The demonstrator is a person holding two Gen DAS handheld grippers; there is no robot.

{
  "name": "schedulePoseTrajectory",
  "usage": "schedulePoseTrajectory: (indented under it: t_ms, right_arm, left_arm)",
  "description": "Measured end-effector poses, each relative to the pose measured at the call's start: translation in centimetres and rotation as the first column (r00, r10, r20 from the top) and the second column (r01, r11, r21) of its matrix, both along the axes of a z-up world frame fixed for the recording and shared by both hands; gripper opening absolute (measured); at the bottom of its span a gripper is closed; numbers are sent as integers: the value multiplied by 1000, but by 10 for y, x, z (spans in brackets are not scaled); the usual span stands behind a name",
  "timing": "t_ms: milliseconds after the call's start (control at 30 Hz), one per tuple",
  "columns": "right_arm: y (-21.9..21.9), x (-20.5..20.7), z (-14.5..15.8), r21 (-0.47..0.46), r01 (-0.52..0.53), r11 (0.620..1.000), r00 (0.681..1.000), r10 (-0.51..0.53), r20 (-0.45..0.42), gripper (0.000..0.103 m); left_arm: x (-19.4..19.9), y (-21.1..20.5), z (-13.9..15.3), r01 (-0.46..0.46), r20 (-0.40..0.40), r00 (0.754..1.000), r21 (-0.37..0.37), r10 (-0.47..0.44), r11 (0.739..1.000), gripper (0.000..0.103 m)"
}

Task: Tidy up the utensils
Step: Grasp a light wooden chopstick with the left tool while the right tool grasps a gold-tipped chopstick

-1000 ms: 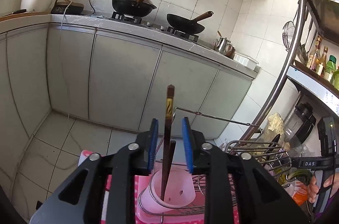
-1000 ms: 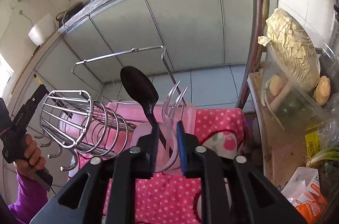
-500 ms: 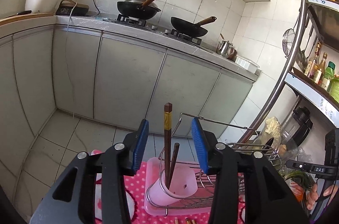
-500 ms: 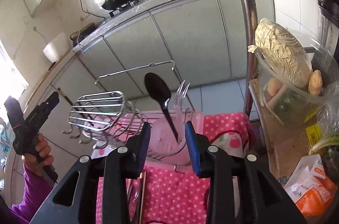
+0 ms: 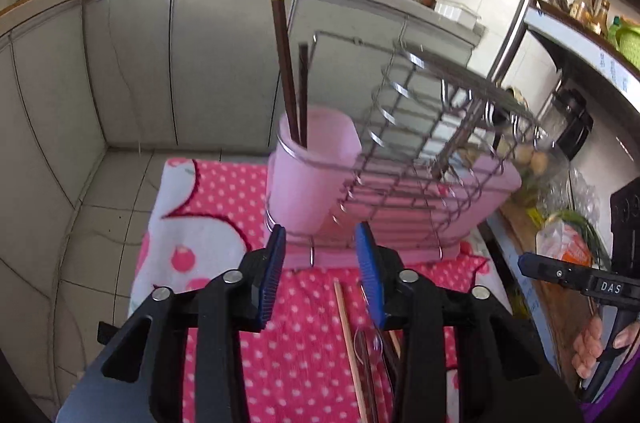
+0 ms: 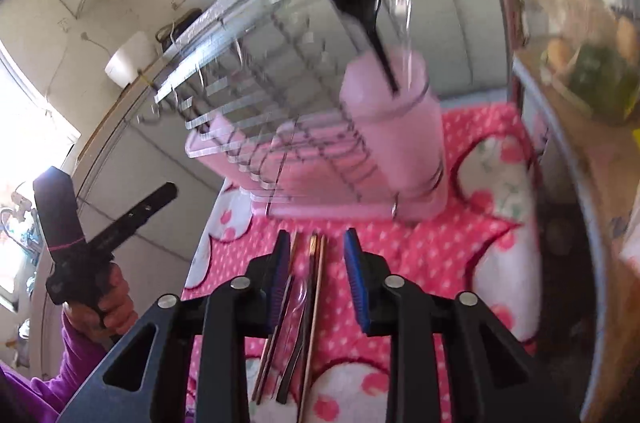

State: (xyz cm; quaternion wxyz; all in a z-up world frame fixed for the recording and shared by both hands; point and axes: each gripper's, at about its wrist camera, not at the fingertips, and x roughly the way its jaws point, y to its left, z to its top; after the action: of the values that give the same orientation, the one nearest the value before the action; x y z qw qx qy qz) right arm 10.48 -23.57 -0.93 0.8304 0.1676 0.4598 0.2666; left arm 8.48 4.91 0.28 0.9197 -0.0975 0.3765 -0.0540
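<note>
Right now your left gripper (image 5: 322, 271) is spread wide and carries nothing, and your right gripper (image 6: 316, 273) is just as open and just as bare, both hovering low over the pink dotted cloth (image 6: 420, 247). Just ahead of the right one lie the loose utensils (image 6: 310, 303), several chopsticks and what looks like a clear spoon, side by side on the cloth. Beyond them stands the wire rack (image 5: 432, 127) with two pink cups: the left cup (image 5: 316, 159) holds dark chopsticks (image 5: 286, 63), the right cup (image 6: 394, 127) a black spoon (image 6: 356, 3) and a clear fork (image 6: 402, 3). By my reading you're partway through, with the pile on the cloth left to sort.
</note>
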Motion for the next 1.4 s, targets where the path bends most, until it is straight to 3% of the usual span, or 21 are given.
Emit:
schedulePoseTrajectory:
  t_ms: [67, 133, 400, 667, 933, 1200, 1400]
  right_arm:
    - [7, 1, -17, 19, -3, 1000, 998, 4, -59, 6]
    - [15, 4, -33, 40, -7, 999, 994, 12, -113, 5]
    - [47, 25, -68, -10, -23, 1000, 980, 20, -198, 6]
    - [57, 43, -86, -10, -37, 999, 967, 33, -254, 8]
    - [65, 51, -90, -27, -52, 998, 962, 43, -269, 10]
    - [94, 63, -104, -66, -63, 996, 957, 42, -286, 11]
    - [128, 71, -120, -180, -84, 980, 960, 31, -277, 11]
  left_arm:
    - [0, -9, -19, 14, -62, 998, 4, -14, 1000, 15]
    - [4, -15, -34, 28, -115, 993, -10, -29, 1000, 9]
    - [39, -38, -82, 44, -316, 947, -29, -51, 999, 9]
    - [72, -53, -121, 43, -448, 893, -1, -39, 999, 9]
    - [83, -62, -132, 52, -451, 892, 14, -40, 999, 6]
    - [60, -28, -107, 8, -380, 925, -57, -28, 998, 6]
    - [49, -7, -89, 8, -343, 939, -81, -35, 997, 6]
